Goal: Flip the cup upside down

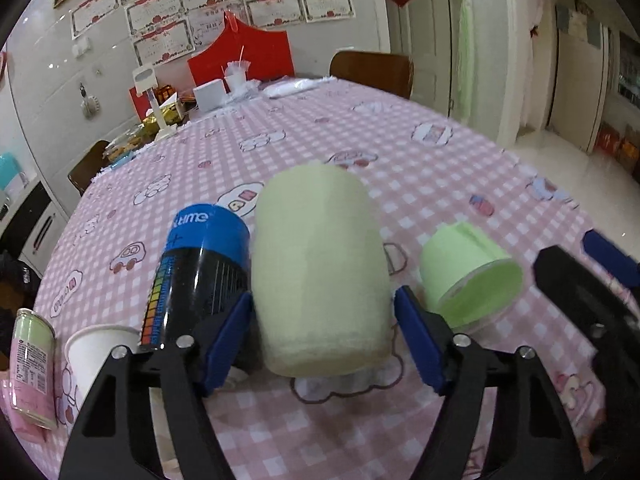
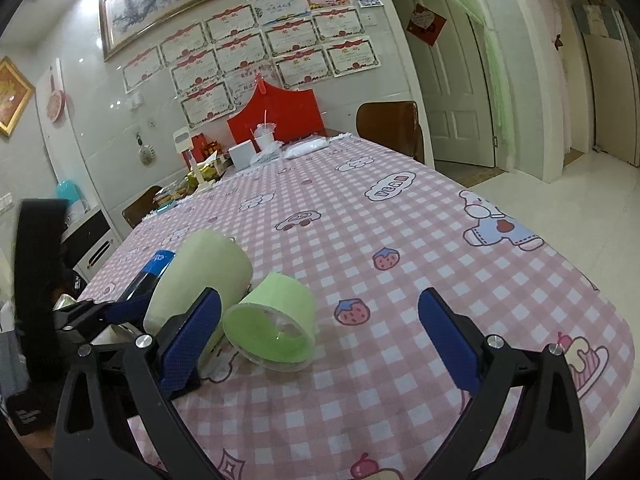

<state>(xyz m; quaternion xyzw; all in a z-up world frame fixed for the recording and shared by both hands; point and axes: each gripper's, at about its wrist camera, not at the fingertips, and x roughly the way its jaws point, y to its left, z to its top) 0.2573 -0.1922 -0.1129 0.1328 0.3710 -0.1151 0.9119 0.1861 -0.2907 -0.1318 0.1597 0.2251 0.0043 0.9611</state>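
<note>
A pale yellow-green cup (image 1: 320,272) stands upside down on the pink checked tablecloth (image 1: 360,140), its closed bottom up and its rim down. My left gripper (image 1: 324,340) is around its lower part; the blue pads (image 1: 228,340) sit just beside its walls with slim gaps. The cup also shows in the right wrist view (image 2: 200,272), tilted by the lens. A bright green cup (image 1: 468,276) lies on its side to the right, mouth toward me; it shows in the right wrist view (image 2: 276,320) too. My right gripper (image 2: 320,348) is open and empty, hovering near the green cup.
A black can with a blue top (image 1: 200,276) stands upside down close left of the pale cup. A white paper cup (image 1: 96,352) and a pink-green can (image 1: 32,364) stand further left. Boxes and a red stand (image 2: 276,116) crowd the table's far end, with chairs (image 2: 392,128) around.
</note>
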